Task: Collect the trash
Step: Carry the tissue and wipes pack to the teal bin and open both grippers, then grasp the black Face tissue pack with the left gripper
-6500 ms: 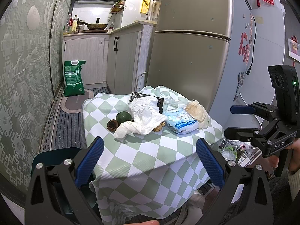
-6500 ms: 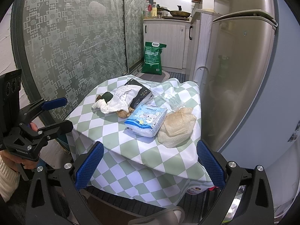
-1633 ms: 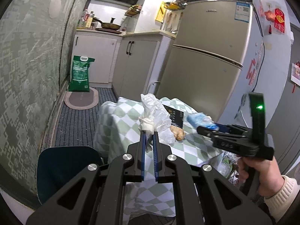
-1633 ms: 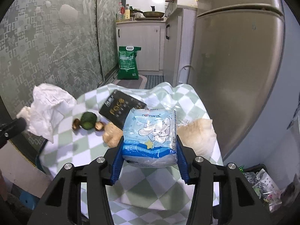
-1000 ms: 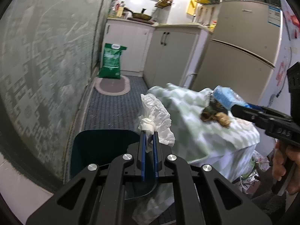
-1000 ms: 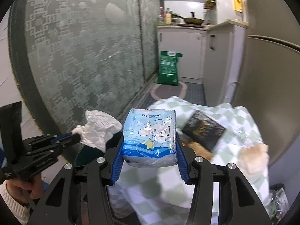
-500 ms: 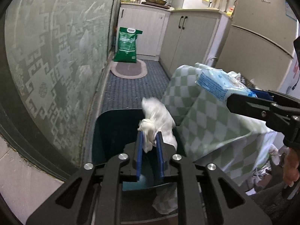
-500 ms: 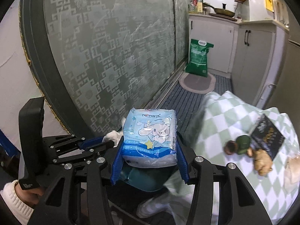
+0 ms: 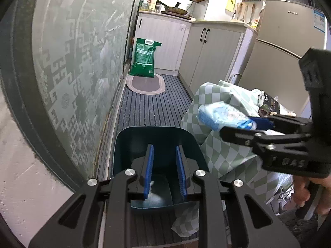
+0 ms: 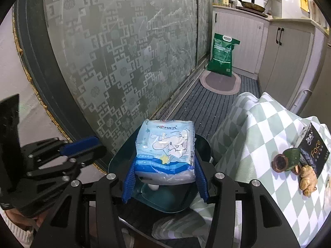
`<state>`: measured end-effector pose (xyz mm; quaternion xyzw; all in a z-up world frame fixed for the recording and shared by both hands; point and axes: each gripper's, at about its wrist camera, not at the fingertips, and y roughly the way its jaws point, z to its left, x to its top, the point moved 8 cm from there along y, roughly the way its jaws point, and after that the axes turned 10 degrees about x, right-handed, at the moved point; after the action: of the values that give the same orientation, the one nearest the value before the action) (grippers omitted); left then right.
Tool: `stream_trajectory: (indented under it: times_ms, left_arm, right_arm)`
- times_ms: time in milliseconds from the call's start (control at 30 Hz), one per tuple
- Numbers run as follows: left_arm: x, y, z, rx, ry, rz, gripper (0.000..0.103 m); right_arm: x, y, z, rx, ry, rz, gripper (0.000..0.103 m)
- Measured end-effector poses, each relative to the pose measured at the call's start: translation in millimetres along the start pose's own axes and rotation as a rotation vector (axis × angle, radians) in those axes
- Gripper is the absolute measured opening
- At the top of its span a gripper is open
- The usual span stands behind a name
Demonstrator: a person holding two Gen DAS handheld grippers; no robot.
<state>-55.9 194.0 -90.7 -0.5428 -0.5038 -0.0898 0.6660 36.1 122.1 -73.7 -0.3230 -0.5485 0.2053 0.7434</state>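
Observation:
A dark teal trash bin (image 9: 157, 138) stands on the floor between the patterned glass door and the table. My left gripper (image 9: 164, 171) is open and empty above the bin's mouth. White crumpled plastic (image 9: 152, 195) lies at the bin's bottom. My right gripper (image 10: 164, 177) is shut on a blue tissue pack (image 10: 165, 150) and holds it over the bin (image 10: 198, 198). The pack also shows in the left wrist view (image 9: 223, 117). On the checked tablecloth (image 10: 258, 136) lie a black box (image 10: 314, 150), a green fruit (image 10: 291, 157), a brown shell (image 10: 279, 163) and a ginger piece (image 10: 308, 181).
The patterned glass door (image 9: 78, 66) runs along the left. A green bag (image 9: 144, 57) and an oval mat (image 9: 144, 84) lie on the striped floor near white cabinets (image 9: 209, 60). A fridge (image 9: 279, 47) stands behind the table.
My left gripper has opened and the white plastic has dropped into the bin. My right gripper has carried the tissue pack further over the bin.

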Motion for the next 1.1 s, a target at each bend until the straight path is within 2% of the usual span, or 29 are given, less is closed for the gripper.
stream_trajectory:
  times_ms: [200,300,467,667,1100]
  left_arm:
    - [-0.9,-2.7,3.4,-0.008,-0.008,0.002,0.024]
    - [0.5,-5.7,4.6,-0.018,-0.016,-0.007,0.029]
    - [4.4,-10.4,8.5,-0.026,-0.029,-0.023,0.03]
    - [15.1,-21.1,-2.0,-0.059,-0.036,-0.062,0.036]
    - [32.9,-24.7,-83.6,-0.15,0.065,-0.099,0.04]
  right_arm:
    - [4.4,8.1,-2.8,-0.011,0.011,-0.003,0.052]
    - [3.0,16.0,-2.4,0.001,0.024,0.018,0.078]
    - [7.0,7.8,-4.6,-0.013,0.027,-0.011,0.078]
    - [11.6,-15.7,-14.1,-0.032,0.024,-0.057,0.072]
    - [-0.3,-85.2,-70.5,-0.106,0.076,-0.13,0.07]
